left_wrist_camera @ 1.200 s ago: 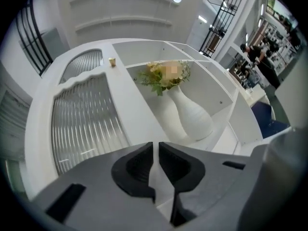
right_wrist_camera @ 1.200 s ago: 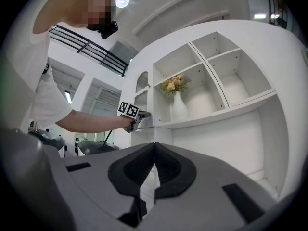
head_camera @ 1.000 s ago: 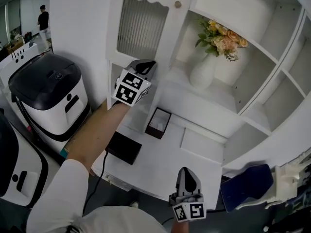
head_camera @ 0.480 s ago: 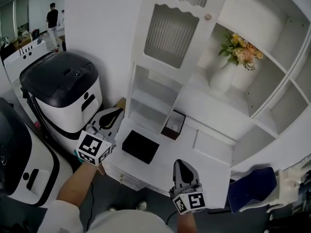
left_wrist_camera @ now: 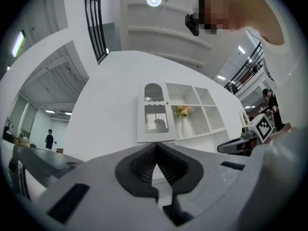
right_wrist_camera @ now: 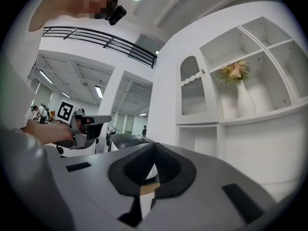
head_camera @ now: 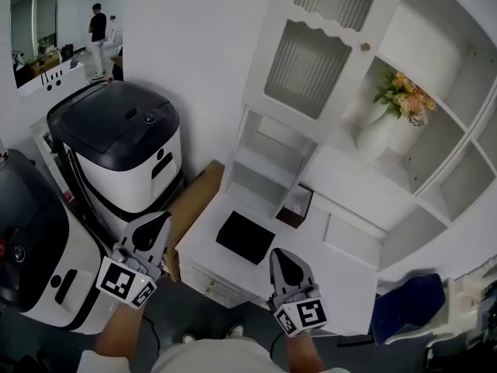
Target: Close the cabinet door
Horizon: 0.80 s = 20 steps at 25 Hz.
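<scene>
Cabinet door [head_camera: 314, 68], white w/ two ribbed glass panes, sat at the upper left of the white cabinet [head_camera: 349, 173]. It looked flush w/ the cabinet front in all three views. Its small round knob [head_camera: 365, 47] was on the edge next to the open shelves.

Just right of the door, in the first shelf bay, a white vase [head_camera: 380, 134] stood upright w/ peach and yellow flowers [head_camera: 405, 95]. Directly below the door was an open niche [head_camera: 268, 158] w/ one shelf inside. A white desk top [head_camera: 342, 286] jutted out under that. It carried a flat black box [head_camera: 245, 237] near its left end and a small dark open box [head_camera: 296, 207] further back, the two apart.

A brown board [head_camera: 194, 196] stood btwn the desk and a black-topped white machine [head_camera: 124, 146] on the left. A person [head_camera: 97, 28] stood in the far bkgd. A blue object [head_camera: 408, 301] lay at lower right, type unclear.

Both grippers were low in the head view, well apart from the door and touching nothing. L gripper [head_camera: 151, 228] was over the gap btwn machine and desk, jaws pressed together w/ nothing btwn them. R gripper [head_camera: 279, 259] was over the desk's front edge, jaws likewise together and empty.
</scene>
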Available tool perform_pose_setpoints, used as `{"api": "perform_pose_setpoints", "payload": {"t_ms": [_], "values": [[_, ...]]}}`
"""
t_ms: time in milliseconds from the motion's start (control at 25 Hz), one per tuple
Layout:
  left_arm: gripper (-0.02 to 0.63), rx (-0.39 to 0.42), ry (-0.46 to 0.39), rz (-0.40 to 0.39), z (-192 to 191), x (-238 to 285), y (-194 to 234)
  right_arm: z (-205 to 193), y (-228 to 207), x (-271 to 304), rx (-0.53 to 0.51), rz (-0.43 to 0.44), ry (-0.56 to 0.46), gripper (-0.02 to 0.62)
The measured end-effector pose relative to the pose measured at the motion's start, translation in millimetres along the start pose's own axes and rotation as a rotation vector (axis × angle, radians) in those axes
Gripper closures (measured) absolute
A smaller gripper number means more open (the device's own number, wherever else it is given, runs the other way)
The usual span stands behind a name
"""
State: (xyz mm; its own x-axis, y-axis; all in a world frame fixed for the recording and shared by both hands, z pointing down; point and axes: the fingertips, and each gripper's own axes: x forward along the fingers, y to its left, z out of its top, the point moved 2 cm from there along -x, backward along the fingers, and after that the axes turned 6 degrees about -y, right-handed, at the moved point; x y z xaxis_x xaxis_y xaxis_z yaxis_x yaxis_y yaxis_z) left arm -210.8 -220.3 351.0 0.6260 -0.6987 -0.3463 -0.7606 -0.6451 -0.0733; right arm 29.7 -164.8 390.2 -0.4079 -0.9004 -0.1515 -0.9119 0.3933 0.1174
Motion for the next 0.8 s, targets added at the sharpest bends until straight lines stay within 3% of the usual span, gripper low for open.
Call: {"api": "perform_pose_setpoints", "payload": {"t_ms": [280,800], "values": [[0.600,-0.025,-0.003,0.052,6.0,-39.6,12.1,7.8,1.4,4.0,-0.011,-0.026,-0.016,0.597],[0.600,-0.023,-0.040,0.224,13.5,-67.8,33.1,14.1,-67.7,-33.4,-0.027,-0.162,-0.039,0.597]]}}
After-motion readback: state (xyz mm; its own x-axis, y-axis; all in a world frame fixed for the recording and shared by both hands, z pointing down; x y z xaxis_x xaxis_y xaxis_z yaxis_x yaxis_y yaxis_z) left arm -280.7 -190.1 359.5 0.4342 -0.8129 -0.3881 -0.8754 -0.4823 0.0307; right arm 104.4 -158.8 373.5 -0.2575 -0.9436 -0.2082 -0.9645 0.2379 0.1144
